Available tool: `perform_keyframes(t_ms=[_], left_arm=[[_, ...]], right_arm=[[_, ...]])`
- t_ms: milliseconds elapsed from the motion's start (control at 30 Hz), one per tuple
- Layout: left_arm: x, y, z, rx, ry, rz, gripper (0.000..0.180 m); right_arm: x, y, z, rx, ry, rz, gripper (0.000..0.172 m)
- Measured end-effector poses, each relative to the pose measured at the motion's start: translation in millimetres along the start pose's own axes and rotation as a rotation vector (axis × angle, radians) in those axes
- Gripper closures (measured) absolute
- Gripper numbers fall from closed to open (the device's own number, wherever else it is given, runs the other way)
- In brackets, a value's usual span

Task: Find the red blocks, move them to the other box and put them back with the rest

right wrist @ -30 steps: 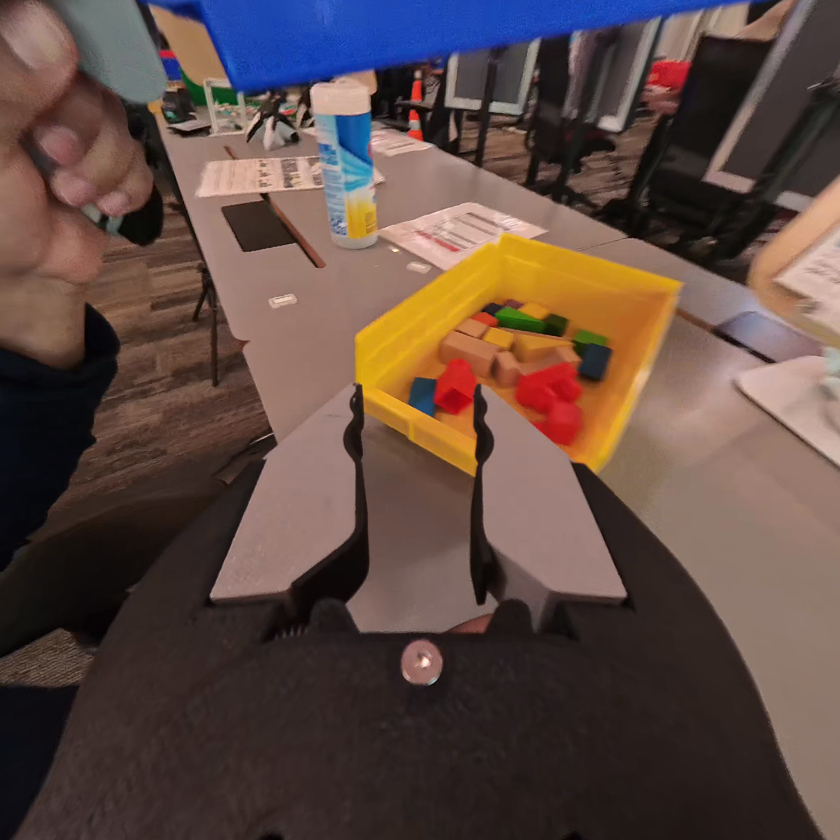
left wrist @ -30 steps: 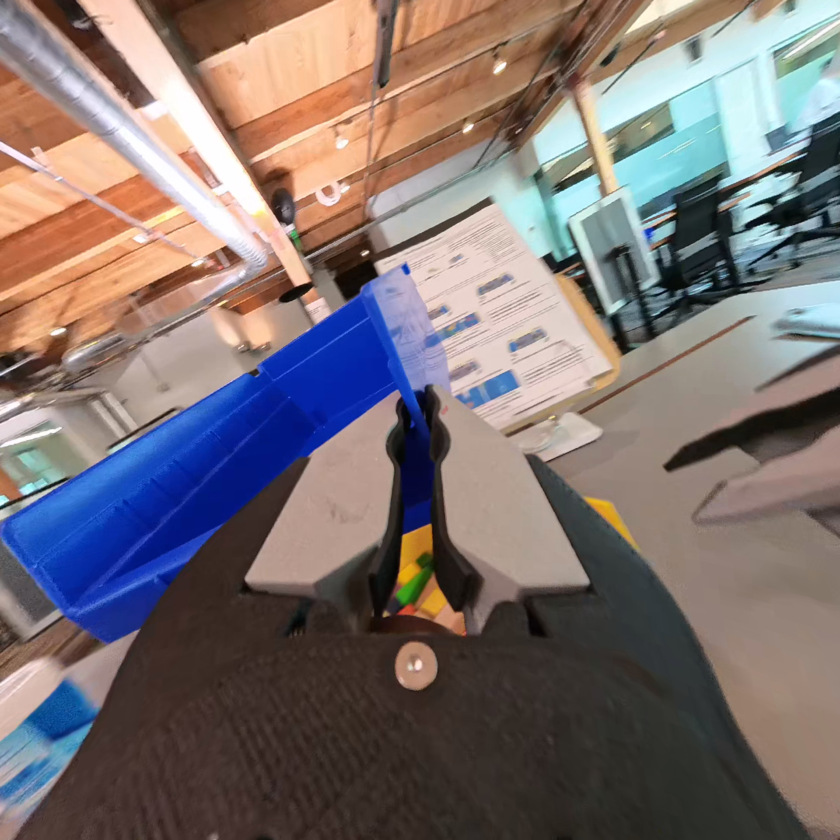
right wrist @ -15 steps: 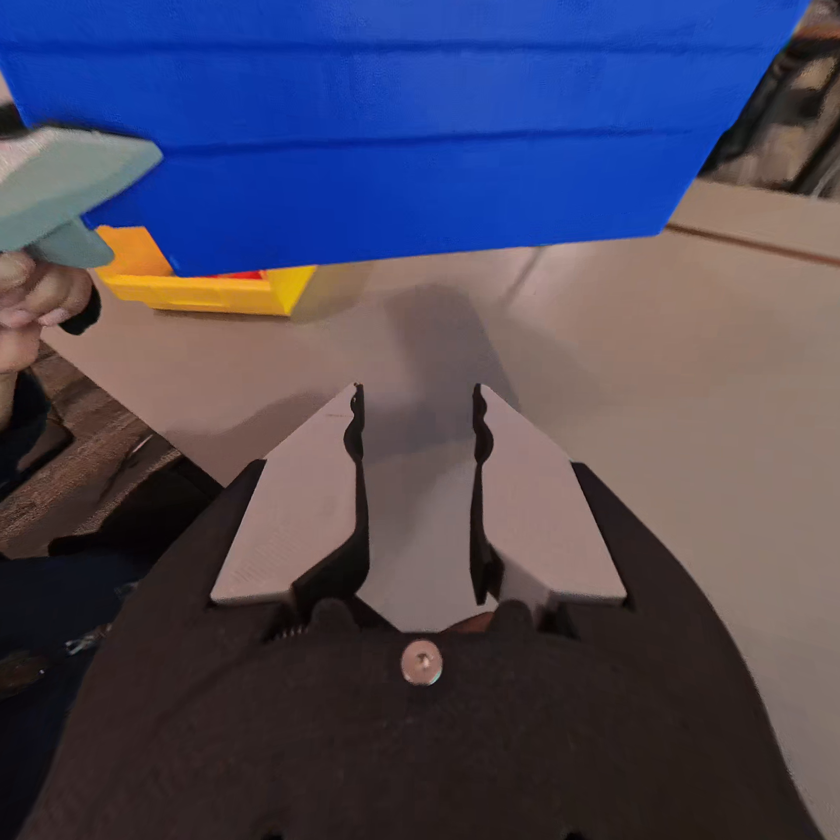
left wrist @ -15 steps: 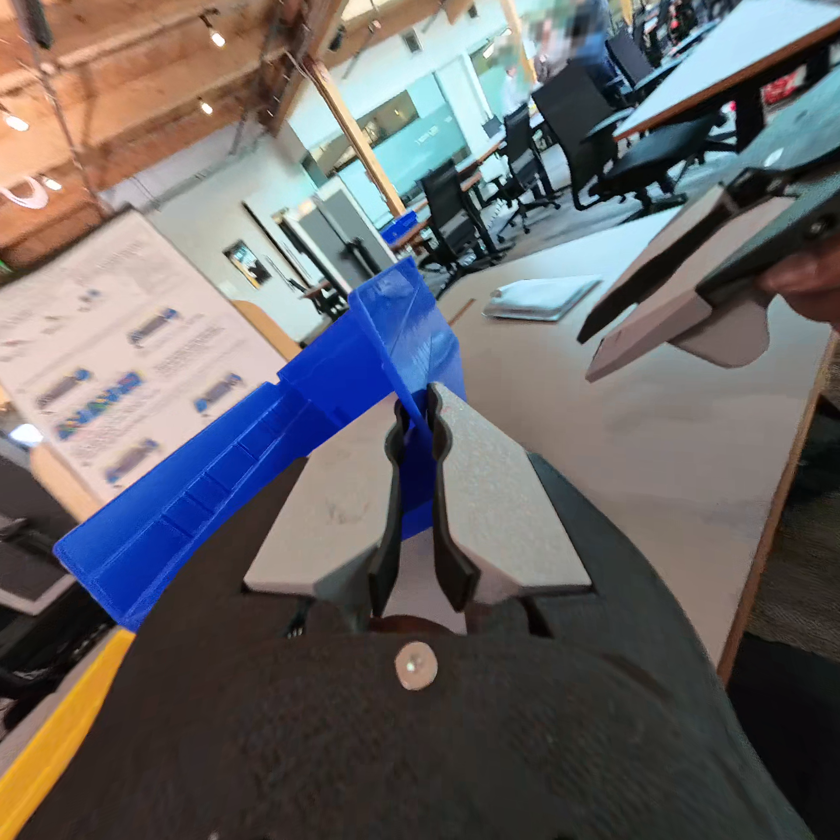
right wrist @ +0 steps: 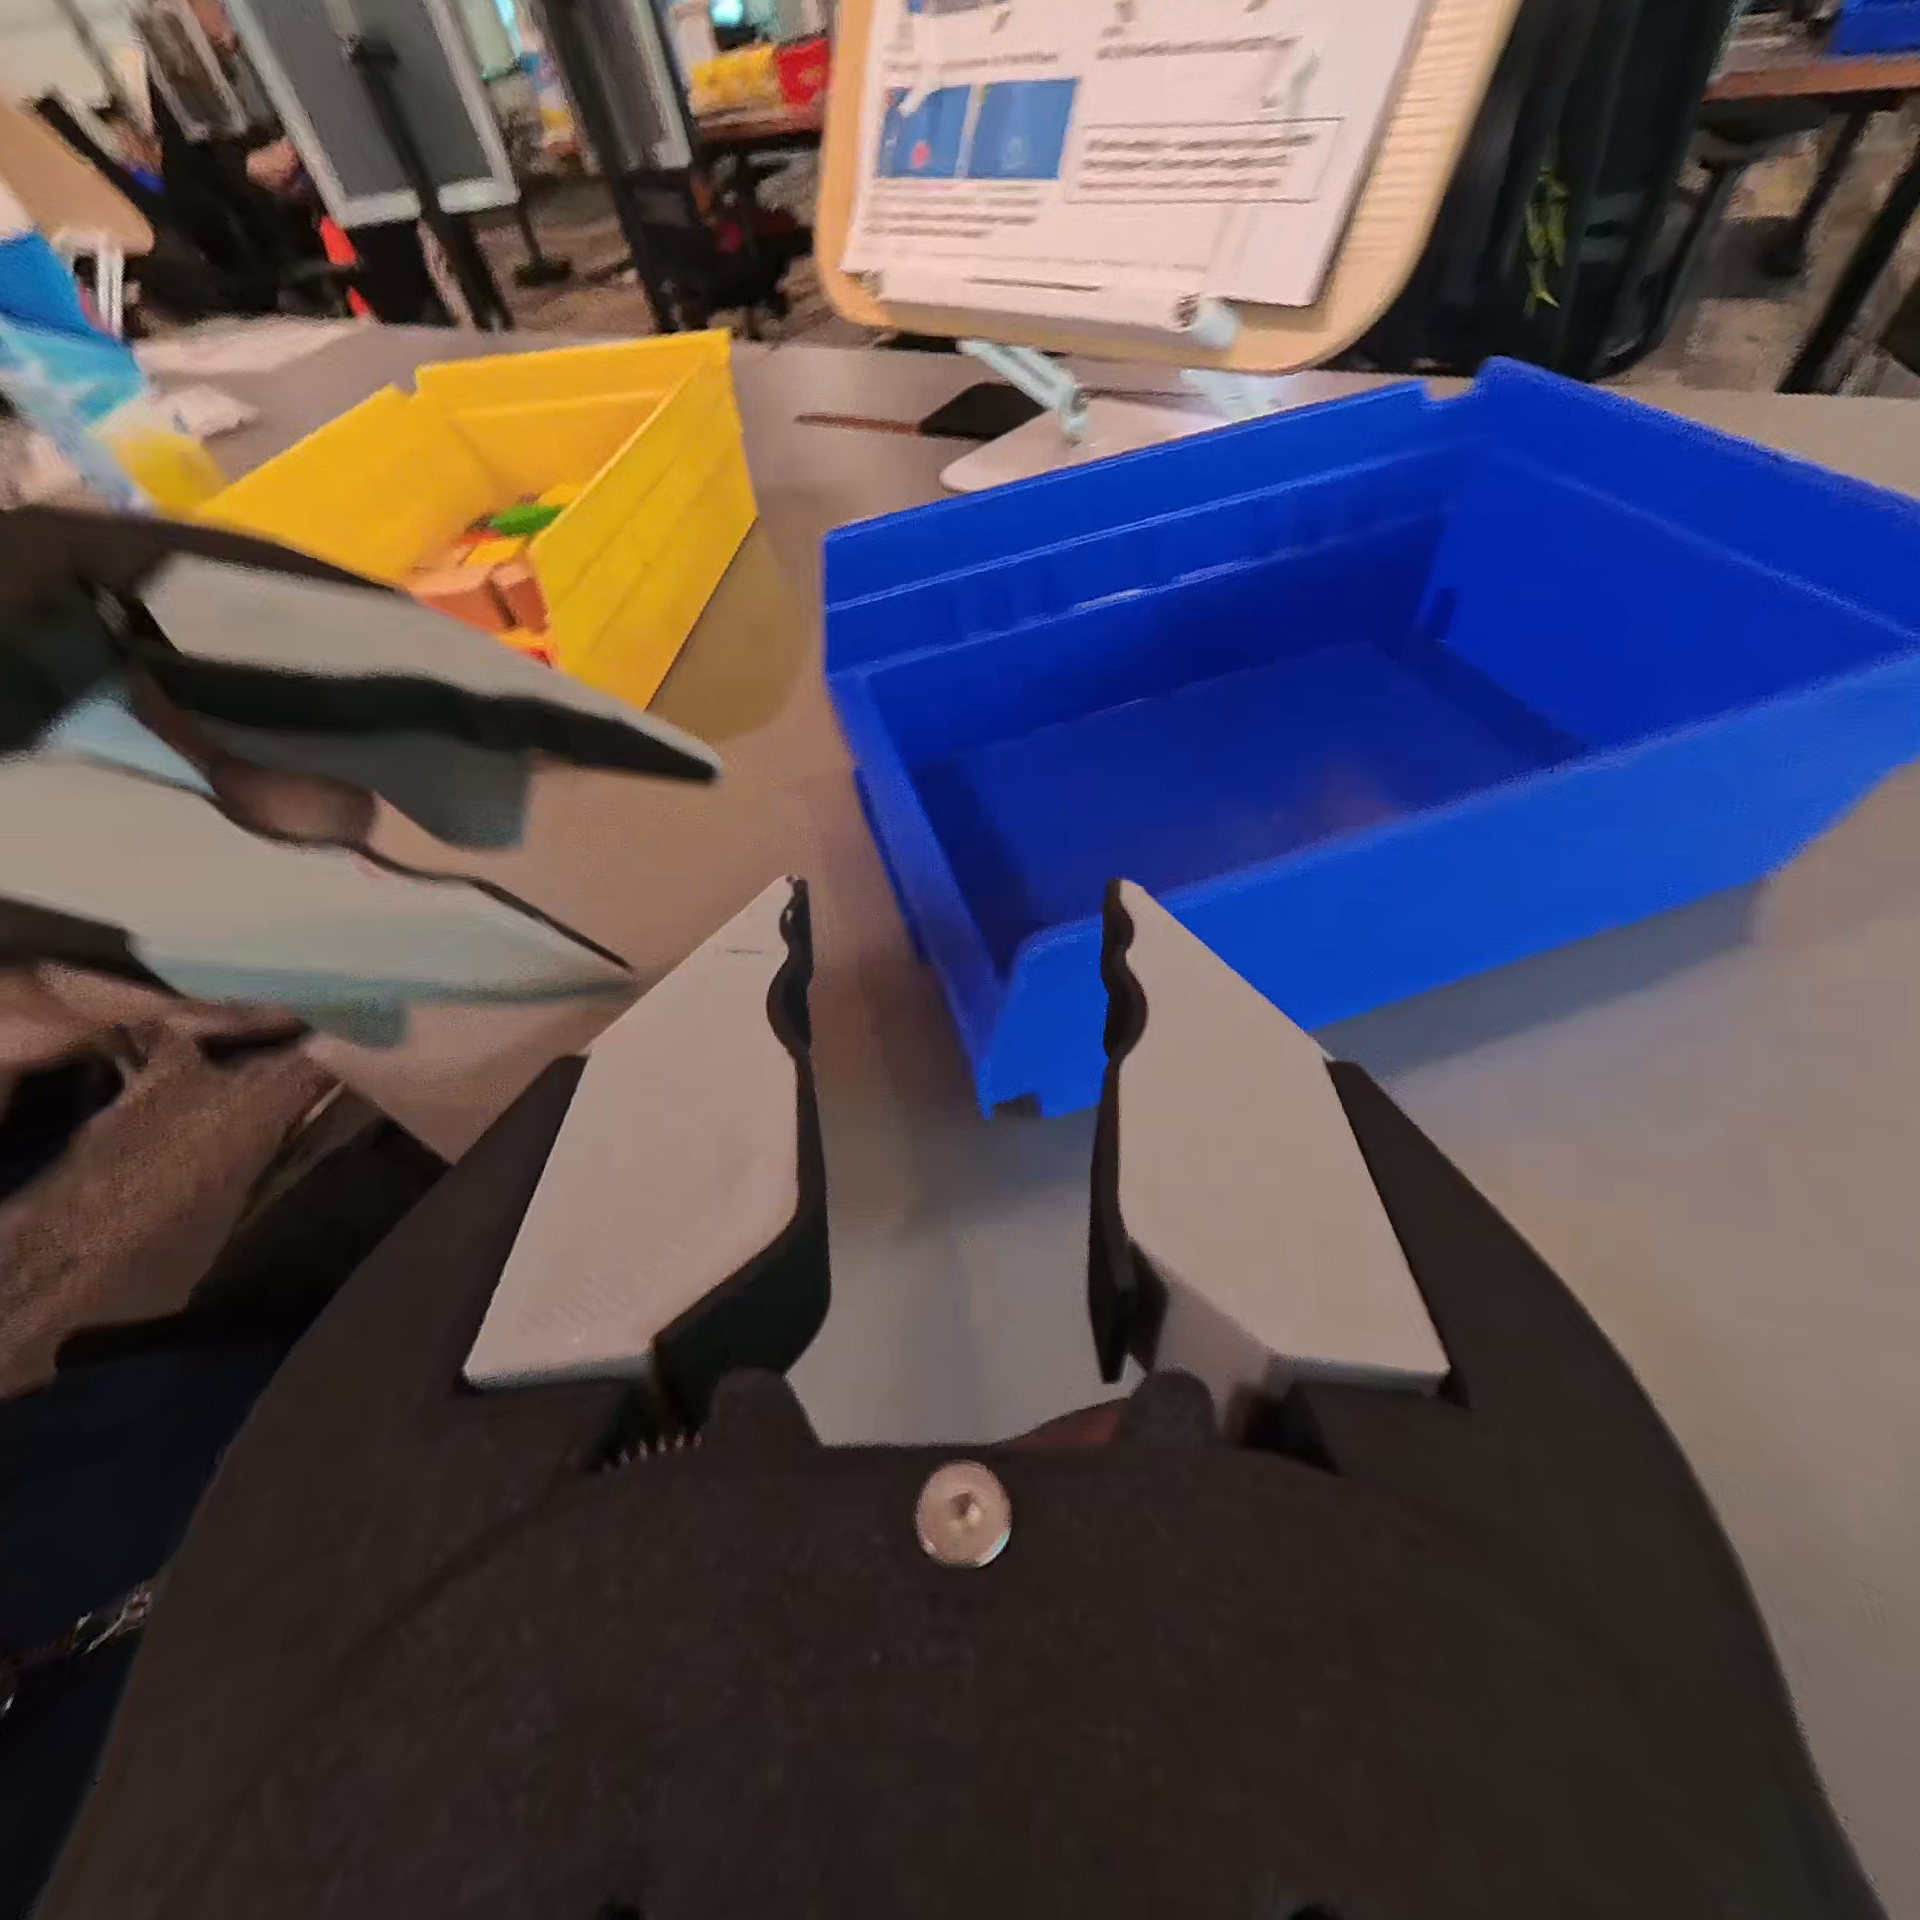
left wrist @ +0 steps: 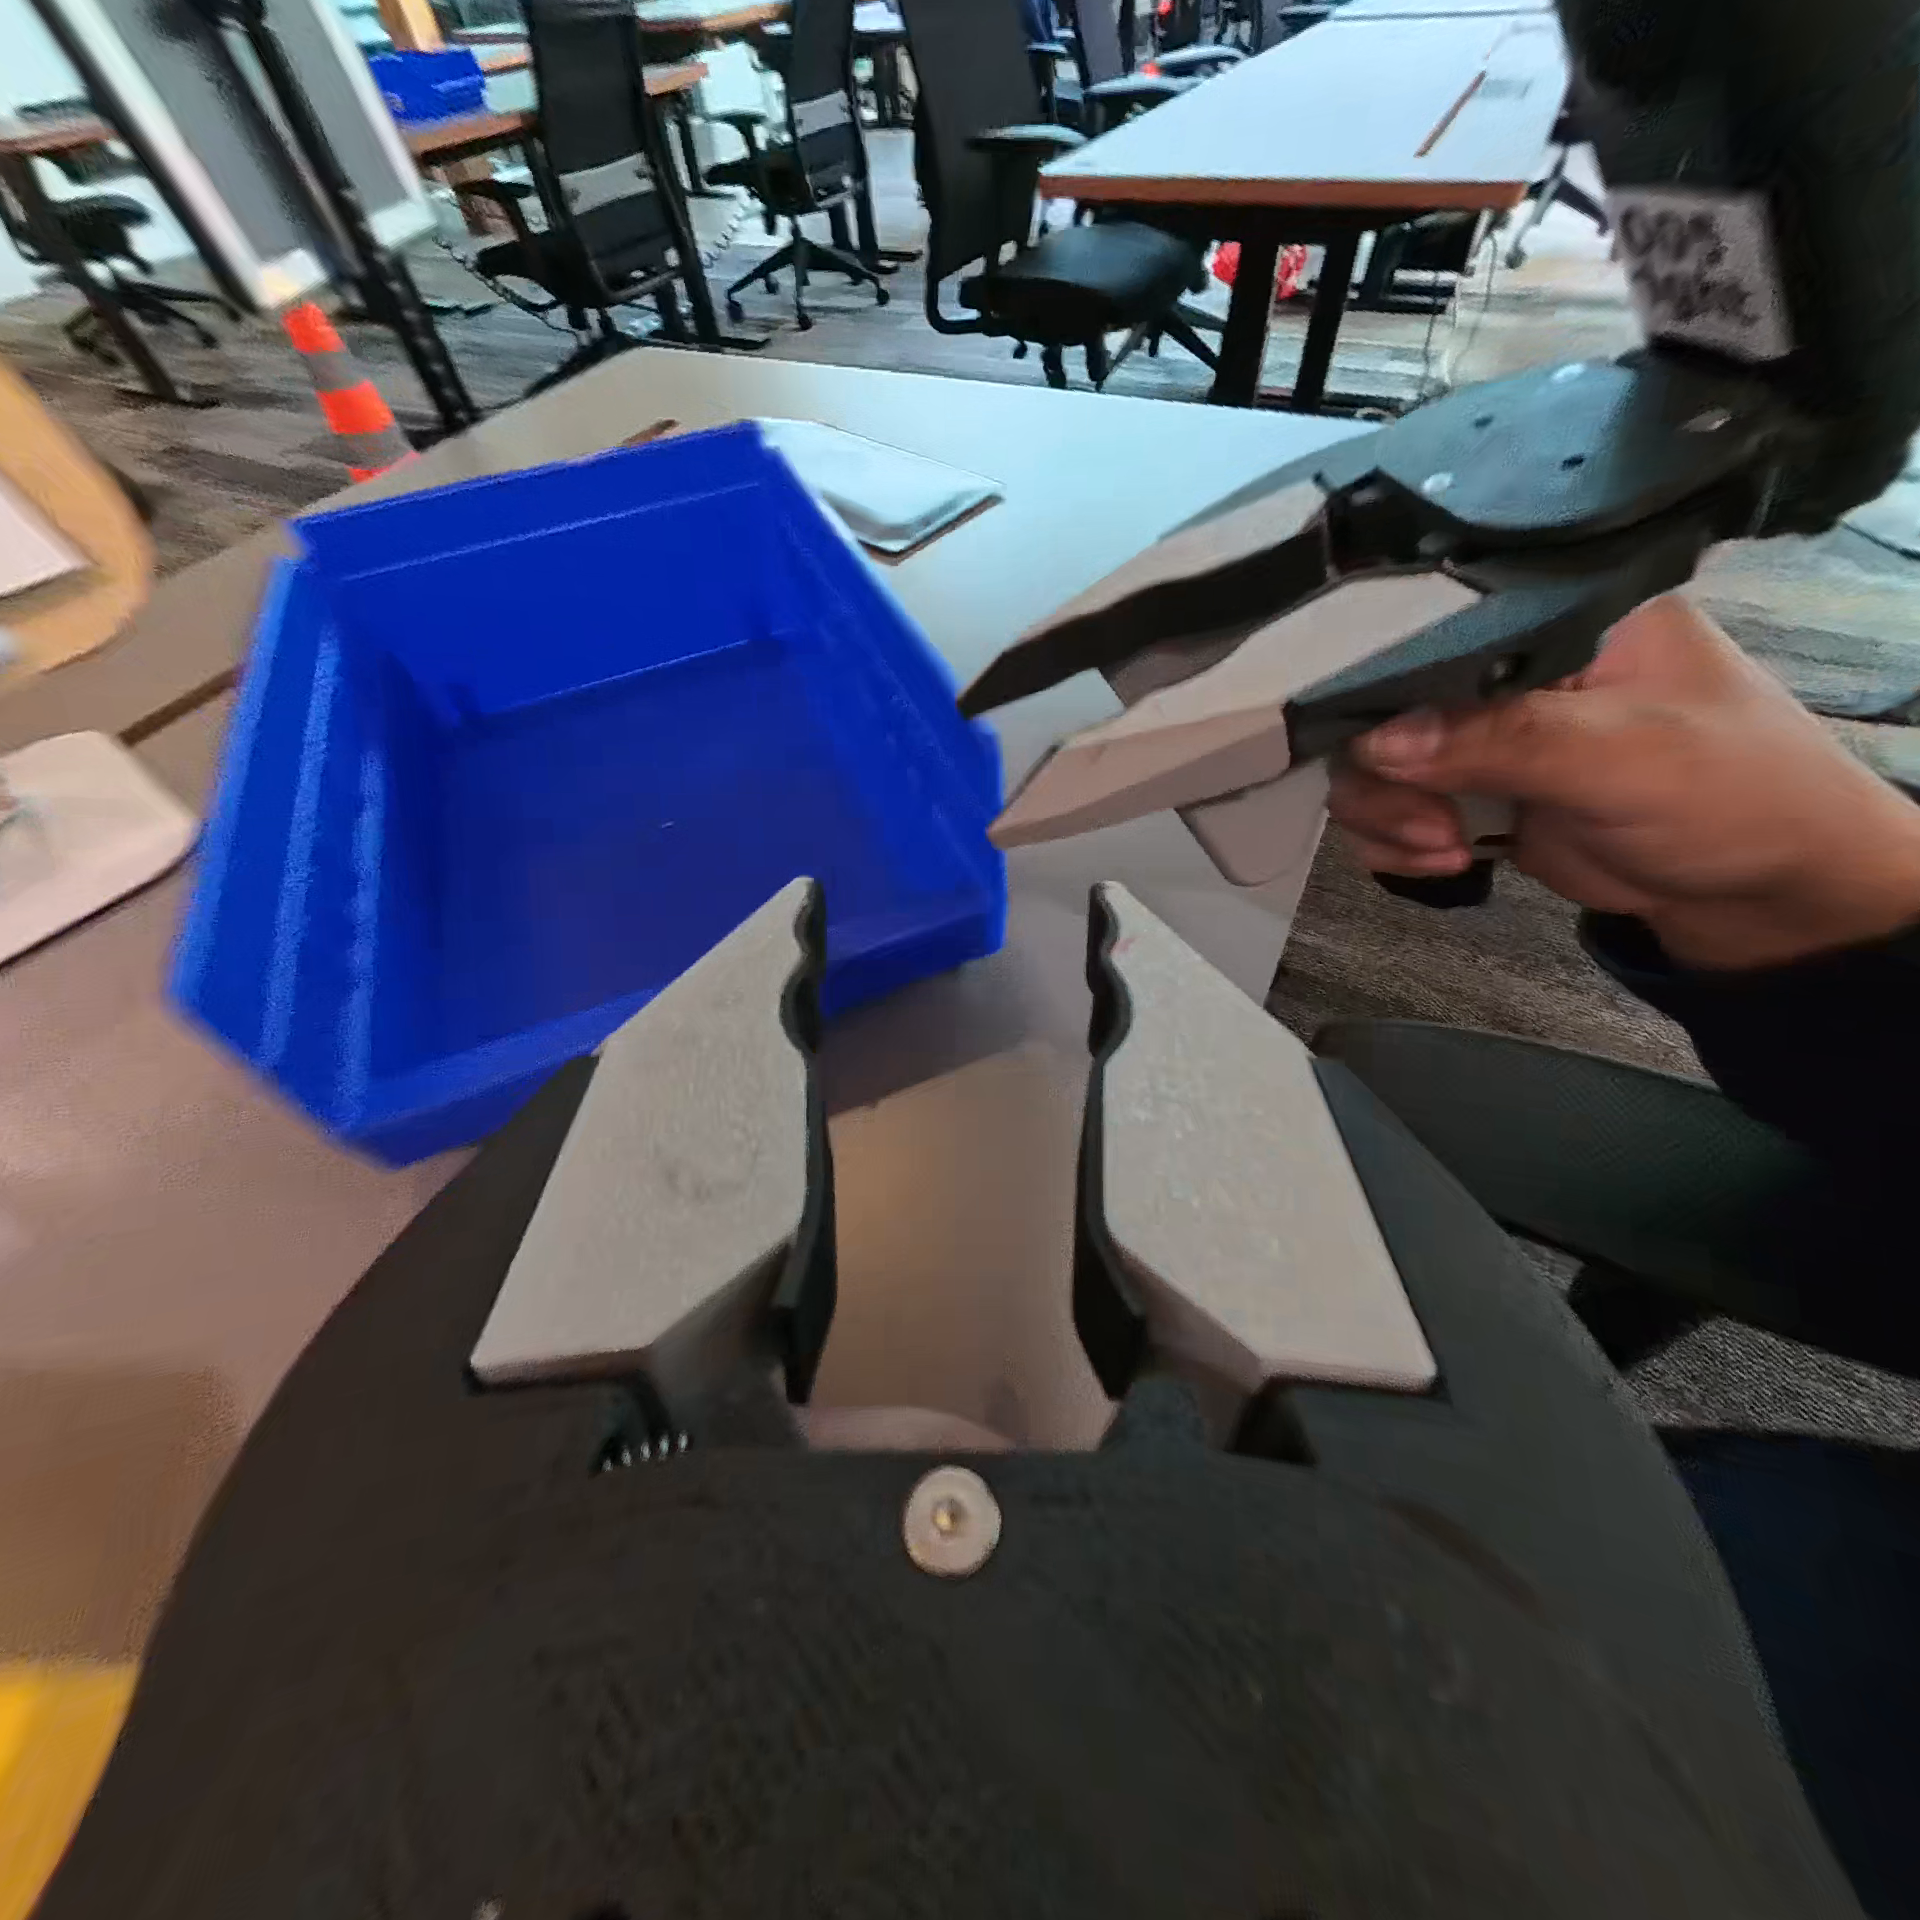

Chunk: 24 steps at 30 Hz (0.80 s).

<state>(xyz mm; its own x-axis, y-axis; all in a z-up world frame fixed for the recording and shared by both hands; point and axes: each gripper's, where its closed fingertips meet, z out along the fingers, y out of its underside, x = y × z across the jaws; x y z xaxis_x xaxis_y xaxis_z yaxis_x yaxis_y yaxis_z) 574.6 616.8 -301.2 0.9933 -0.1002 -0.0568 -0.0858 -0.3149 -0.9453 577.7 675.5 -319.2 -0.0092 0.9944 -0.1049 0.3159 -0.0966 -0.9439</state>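
Both hand-held grippers gape wide, holding nothing: left hand-held gripper, right hand-held gripper. Blue box sits bare on the table, frame centre-right. Only the right wrist view shows the yellow box, upper left, with blocks; red ones unclear.

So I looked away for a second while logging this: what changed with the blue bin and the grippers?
The left gripper let go of the blue bin, which went from tipped in the air to resting empty on the table. The right gripper stayed open, holding nothing.
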Motion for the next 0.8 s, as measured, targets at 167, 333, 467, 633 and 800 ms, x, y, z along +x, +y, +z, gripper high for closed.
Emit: perform_keyframes(t_ms=[167,333,467,633,800], left_arm=[[-75.4,36.4,-78.2,-0.045,-0.189,-0.026,0.134],[-164.7,111.6,-157.7,-0.231,-0.468,-0.082,0.123],[-203.9,146.6,-219.1,-0.254,-0.600,-0.137,0.148],[-236.3,159.0,-262.3,-0.258,-0.764,-0.155,0.134],[-197.9,122.9,-226.8,-0.141,-0.622,-0.132,0.112]], right_arm=[[-34.6,24.6,49.7,-0.161,0.025,-0.147,0.121],[10.0,48.1,48.9,-0.278,0.196,-0.221,0.172],[96.8,55.6,10.1,-0.357,0.465,-0.239,0.172],[142.1,50.5,-17.1,-0.345,0.506,-0.025,0.133],[53.9,12.9,9.3,-0.133,0.191,-0.049,0.104]])
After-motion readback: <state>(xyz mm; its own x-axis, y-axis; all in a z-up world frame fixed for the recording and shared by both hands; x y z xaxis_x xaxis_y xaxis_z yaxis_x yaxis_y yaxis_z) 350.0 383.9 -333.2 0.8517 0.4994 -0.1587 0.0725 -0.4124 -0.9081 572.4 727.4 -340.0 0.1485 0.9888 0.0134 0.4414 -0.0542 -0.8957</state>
